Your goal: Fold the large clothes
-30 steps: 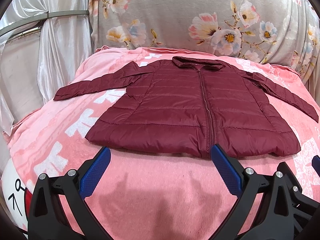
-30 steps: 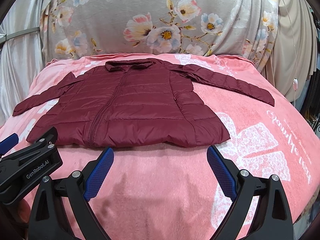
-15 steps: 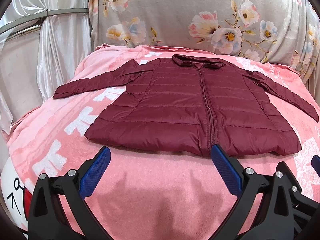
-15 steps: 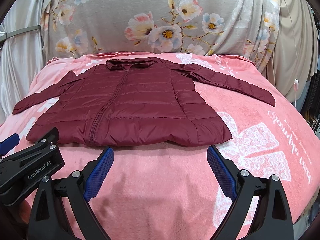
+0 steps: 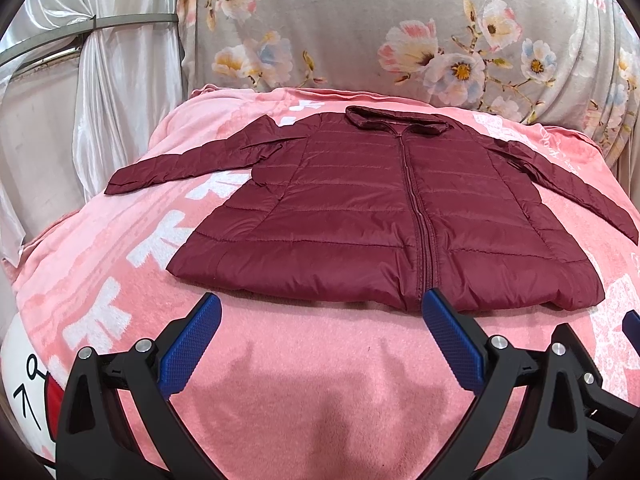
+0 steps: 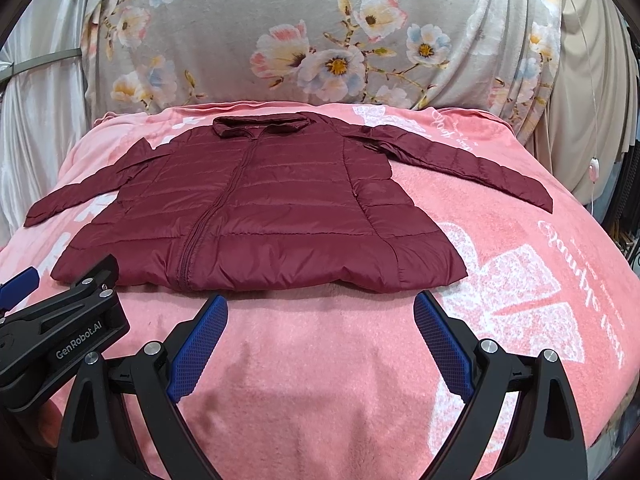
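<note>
A maroon quilted puffer jacket lies flat, front up and zipped, on a bed under a pink blanket, collar at the far side and hem at the near side, both sleeves spread outward.

Its left sleeve runs out to the far left, the cuff resting on the blanket's white lettering. That cuff looks a good first hold: thin, light, easy to pinch and swing across the body. The left tongs hover over the blanket just short of the hem, spread wide and holding nothing.

The body should be light and soft, with springy padding and a glossy shell that is likely slippery; folds may puff back open, so a deep bite on seams or the hem seems wiser than a shallow nip of loose shell.

The right tongs also gape wide and empty near the hem. The right sleeve angles out to the far right, its cuff free to grasp.
</note>
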Motion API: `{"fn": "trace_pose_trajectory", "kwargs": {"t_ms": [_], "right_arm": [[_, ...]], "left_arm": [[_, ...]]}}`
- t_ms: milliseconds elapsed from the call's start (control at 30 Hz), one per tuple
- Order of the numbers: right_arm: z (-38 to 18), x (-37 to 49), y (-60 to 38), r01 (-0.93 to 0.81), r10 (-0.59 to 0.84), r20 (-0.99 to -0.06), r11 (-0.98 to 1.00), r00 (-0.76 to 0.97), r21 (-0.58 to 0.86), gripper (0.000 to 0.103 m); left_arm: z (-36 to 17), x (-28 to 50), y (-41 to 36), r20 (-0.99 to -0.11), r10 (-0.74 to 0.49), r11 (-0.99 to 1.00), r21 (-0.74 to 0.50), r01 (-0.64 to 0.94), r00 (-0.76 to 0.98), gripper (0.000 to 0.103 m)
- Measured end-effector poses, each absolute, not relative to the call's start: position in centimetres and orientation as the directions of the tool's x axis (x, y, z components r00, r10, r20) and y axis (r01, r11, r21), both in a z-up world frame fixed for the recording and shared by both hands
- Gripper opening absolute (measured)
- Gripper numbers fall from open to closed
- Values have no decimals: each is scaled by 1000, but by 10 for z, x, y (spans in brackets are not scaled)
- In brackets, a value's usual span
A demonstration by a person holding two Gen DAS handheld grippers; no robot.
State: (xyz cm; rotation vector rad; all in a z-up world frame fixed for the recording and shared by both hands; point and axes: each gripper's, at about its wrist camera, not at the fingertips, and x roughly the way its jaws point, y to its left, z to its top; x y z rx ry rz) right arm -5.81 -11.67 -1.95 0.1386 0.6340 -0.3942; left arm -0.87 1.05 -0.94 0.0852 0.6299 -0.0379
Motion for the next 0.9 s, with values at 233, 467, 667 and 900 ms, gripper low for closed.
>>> {"fn": "trace_pose_trajectory", "kwargs": {"t_ms": [233, 467, 667, 900], "right_arm": [[-20, -59, -115, 399, -315, -602, 917, 734, 8, 92], [-19, -58, -115, 399, -315, -602, 917, 733, 6, 92], [-21, -56, -114, 399, -316, -603, 917, 733, 4, 92], [-22, -57, -112, 400, -315, -606, 917, 731, 6, 92]], "left_arm": [[-11, -8, 11, -589, -9, 996, 70, 61, 808, 98], [-10, -8, 11, -590, -9, 996, 69, 61, 807, 98], [-10, -8, 11, -590, -9, 996, 68, 61, 807, 98], [-11, -7, 11, -590, -8, 996, 70, 62, 807, 98]]}}
